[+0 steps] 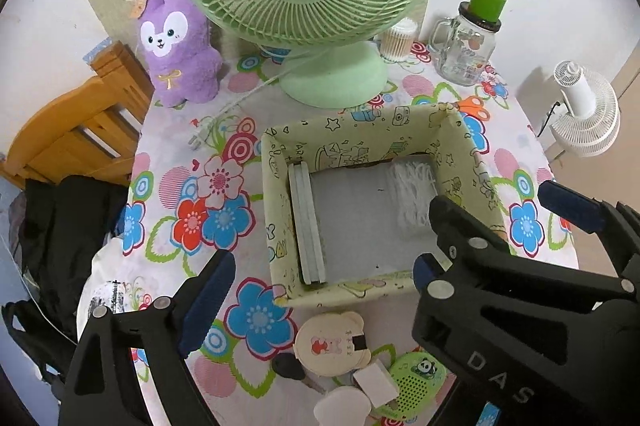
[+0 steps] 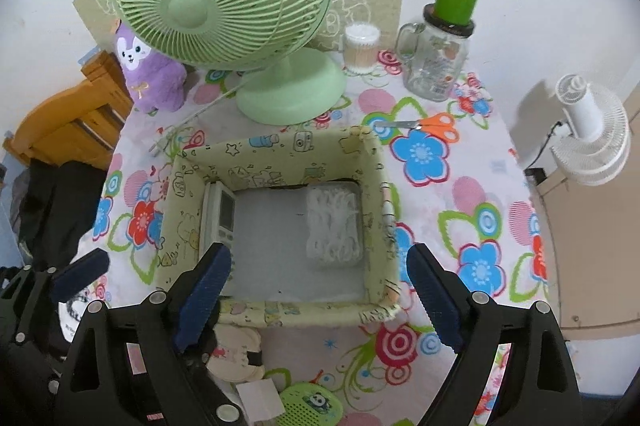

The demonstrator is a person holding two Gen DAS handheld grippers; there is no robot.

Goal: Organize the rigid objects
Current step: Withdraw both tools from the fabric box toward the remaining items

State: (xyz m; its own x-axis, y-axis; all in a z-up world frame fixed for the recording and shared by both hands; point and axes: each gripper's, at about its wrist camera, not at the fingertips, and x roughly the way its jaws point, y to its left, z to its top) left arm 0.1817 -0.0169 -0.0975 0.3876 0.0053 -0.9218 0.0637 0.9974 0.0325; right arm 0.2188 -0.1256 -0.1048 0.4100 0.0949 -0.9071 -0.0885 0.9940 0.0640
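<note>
Inside, the square fabric box (image 2: 280, 154) holds a slim remote (image 2: 219, 216); both jaws gape empty.

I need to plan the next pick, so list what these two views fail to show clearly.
- Remote control in the fabric box: left view shows it edge-on; right view's fingertip covers its lower end.
- Round bear-print item: right view hides most behind the right gripper.
- Green panda gadget: cut off by the bottom edge in the right view.
- Scissors: box corner hides the blades in the left view.
</note>
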